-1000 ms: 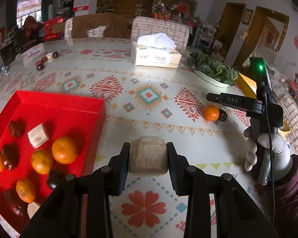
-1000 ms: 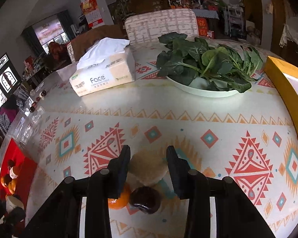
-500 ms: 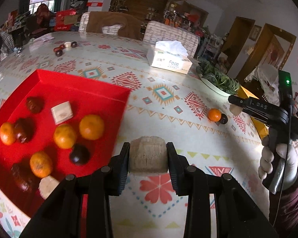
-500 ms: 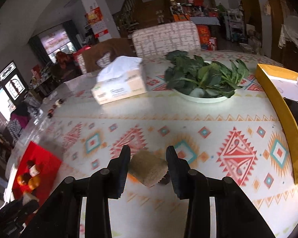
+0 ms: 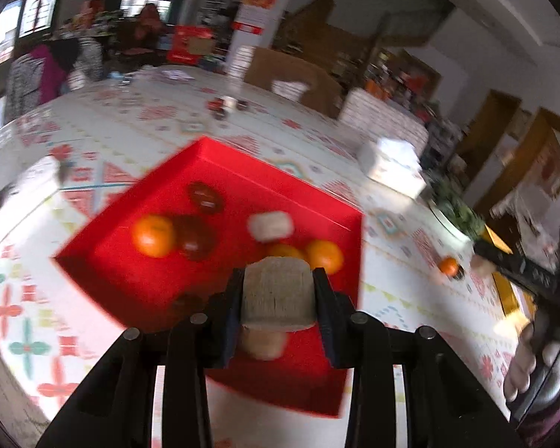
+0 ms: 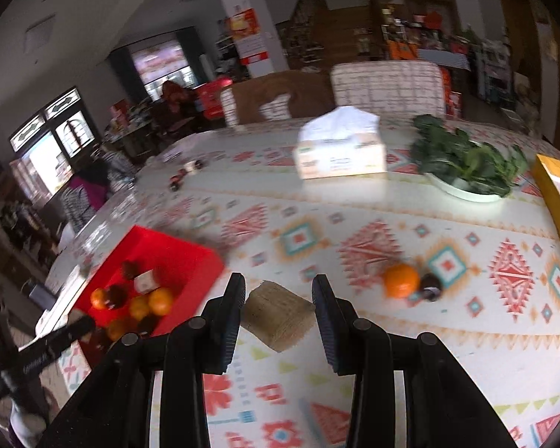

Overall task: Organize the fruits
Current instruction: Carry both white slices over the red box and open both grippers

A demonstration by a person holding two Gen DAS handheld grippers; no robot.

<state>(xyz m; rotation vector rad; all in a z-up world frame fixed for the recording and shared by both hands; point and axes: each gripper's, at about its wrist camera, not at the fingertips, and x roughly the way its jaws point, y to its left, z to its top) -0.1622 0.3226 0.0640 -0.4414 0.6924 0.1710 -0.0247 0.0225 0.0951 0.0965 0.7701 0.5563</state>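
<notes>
My left gripper [image 5: 278, 287] is shut on a tan block [image 5: 276, 298] and hangs over the near right part of the red tray [image 5: 119, 261]. In the tray lie several oranges [image 5: 153, 235], dark fruits [image 5: 196, 237] and a pale block [image 5: 270, 226]. My right gripper [image 6: 278, 295] is shut on another tan block [image 6: 278, 315], tilted, above the patterned tablecloth. To its right an orange [image 6: 401, 280] and a dark fruit [image 6: 431, 287] sit on the table. The red tray [image 6: 190, 257] lies to its left. In the left wrist view the right gripper [image 5: 481, 257] shows at the far right in a gloved hand [image 5: 522, 377].
A tissue box [image 6: 339, 153] and a plate of leafy greens [image 6: 466, 164] stand at the back of the table. A yellow box [image 6: 556, 194] lies along the right edge. Small dark items [image 6: 183, 179] sit far left, with chairs [image 6: 388, 86] behind the table.
The left gripper has swung left with its block, from over the cloth to over the tray. The right gripper has risen and moved left with its block, away from the orange and dark fruit.
</notes>
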